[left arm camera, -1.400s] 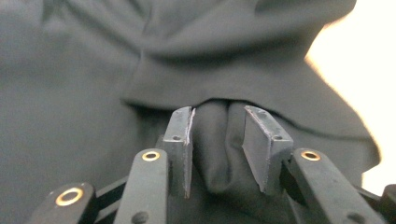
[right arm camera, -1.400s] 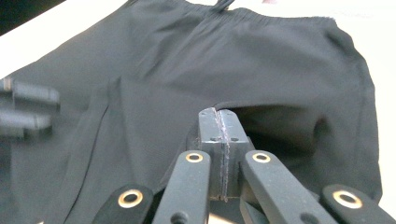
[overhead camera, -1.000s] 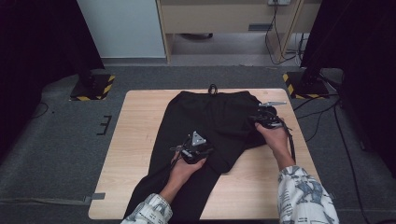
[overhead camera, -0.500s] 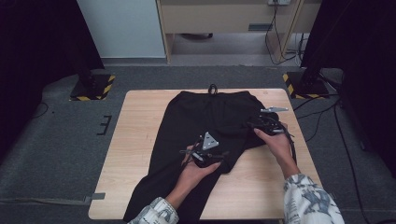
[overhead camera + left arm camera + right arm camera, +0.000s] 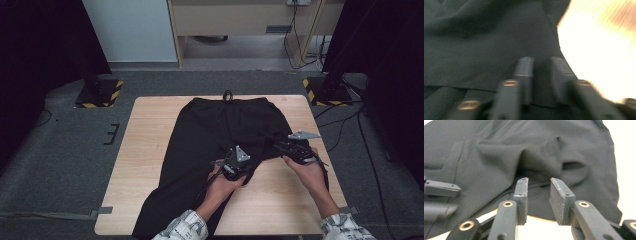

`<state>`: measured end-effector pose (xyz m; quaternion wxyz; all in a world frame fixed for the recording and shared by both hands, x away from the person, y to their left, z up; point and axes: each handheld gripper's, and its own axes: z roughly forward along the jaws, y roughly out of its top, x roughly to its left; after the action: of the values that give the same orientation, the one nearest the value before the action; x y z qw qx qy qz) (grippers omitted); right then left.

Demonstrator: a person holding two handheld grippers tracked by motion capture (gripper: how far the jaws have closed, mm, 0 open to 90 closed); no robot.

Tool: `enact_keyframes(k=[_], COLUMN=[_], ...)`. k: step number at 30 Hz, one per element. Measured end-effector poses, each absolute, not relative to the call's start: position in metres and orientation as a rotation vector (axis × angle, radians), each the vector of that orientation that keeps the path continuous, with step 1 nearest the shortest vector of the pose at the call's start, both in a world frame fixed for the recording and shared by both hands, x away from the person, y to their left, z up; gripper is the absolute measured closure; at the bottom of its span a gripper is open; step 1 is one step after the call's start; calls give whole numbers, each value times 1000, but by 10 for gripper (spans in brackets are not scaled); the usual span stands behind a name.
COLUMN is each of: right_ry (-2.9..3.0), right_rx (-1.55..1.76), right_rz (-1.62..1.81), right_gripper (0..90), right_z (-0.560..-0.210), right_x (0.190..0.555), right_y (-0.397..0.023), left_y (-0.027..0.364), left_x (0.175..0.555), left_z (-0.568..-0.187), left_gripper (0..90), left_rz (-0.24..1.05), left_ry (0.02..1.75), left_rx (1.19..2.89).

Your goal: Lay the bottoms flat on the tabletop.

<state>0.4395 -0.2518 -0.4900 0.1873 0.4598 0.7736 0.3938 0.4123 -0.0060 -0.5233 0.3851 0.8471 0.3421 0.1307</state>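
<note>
- High view first: black trousers [image 5: 210,145] lie spread on the wooden surface [image 5: 145,150], waistband at twelve o'clock, one leg running off toward seven o'clock, the other leg folded up over the seat.
- Left tool [image 5: 234,161] now sits near the centre of the cloth; a second ago it was lower and further toward nine o'clock, so it has slid in toward the fold.
- Right tool [image 5: 295,148] has come down from about two o'clock to three o'clock, at the edge of the folded leg.
- Left gripper view, blurred with motion: the jaws have just been closing and stand a narrow gap apart, with dark fabric [image 5: 486,50] between and under them; I cannot tell whether the pads actually press on it.
- Right gripper view: the right tool [image 5: 539,192] has also just been closing, yet its jaws are visibly apart, a hem of the cloth [image 5: 564,150] between the tips, pads not pinching yet.
- My read: both hands are resetting for a fresh grab on the folded leg, likely to drag or smooth the fold; the pair is roughly half folded.
- Containers: none on the surface; an open cabinet [image 5: 240,25] stands at twelve o'clock beyond it, its contents too dim to make out.
</note>
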Motion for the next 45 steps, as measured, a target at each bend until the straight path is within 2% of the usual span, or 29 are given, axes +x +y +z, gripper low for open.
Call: enact_keyframes(k=[1, 3, 15, 18, 24, 26, 28, 29, 31, 33, 41, 45], right_ry=[2196, 2219, 2343, 2339, 2324, 2328, 2322, 2328, 2339, 2349, 2344, 2361], right_rx=[1287, 1281, 1249, 1234, 1224, 1229, 1238, 1222, 1213, 1203, 1206, 1213], right_rz=[1102, 1098, 1004, 1015, 995, 979, 1000, 1011, 1037, 1043, 1112, 1116], right_gripper=[692, 696, 643, 592, 431, 418, 509, 605, 735, 832, 855, 856], right_z=[-493, -496, -521, -522, -524, -527, -528, -528, -527, -526, -510, -504], right_x=[440, 440, 443, 445, 451, 453, 454, 454, 453, 452, 437, 418], right_y=[-249, -244, -215, -207, -192, -190, -190, -190, -188, -186, -197, -209], left_y=[-4, 1, 30, 32, 33, 34, 34, 35, 35, 35, 39, 46], left_x=[414, 415, 430, 431, 432, 433, 433, 433, 433, 433, 433, 428], left_z=[-523, -520, -519, -522, -525, -526, -528, -528, -529, -529, -527, -517], left_gripper=[829, 892, 896, 896, 894, 894, 893, 892, 890, 888, 877, 781], left_rz=[329, 324, 366, 356, 346, 349, 341, 340, 340, 350, 363, 408], left_ry=[877, 890, 954, 958, 964, 963, 970, 968, 969, 967, 974, 946], left_rx=[2154, 2136, 2122, 2122, 2123, 2123, 2118, 2119, 2116, 2119, 2118, 2074])
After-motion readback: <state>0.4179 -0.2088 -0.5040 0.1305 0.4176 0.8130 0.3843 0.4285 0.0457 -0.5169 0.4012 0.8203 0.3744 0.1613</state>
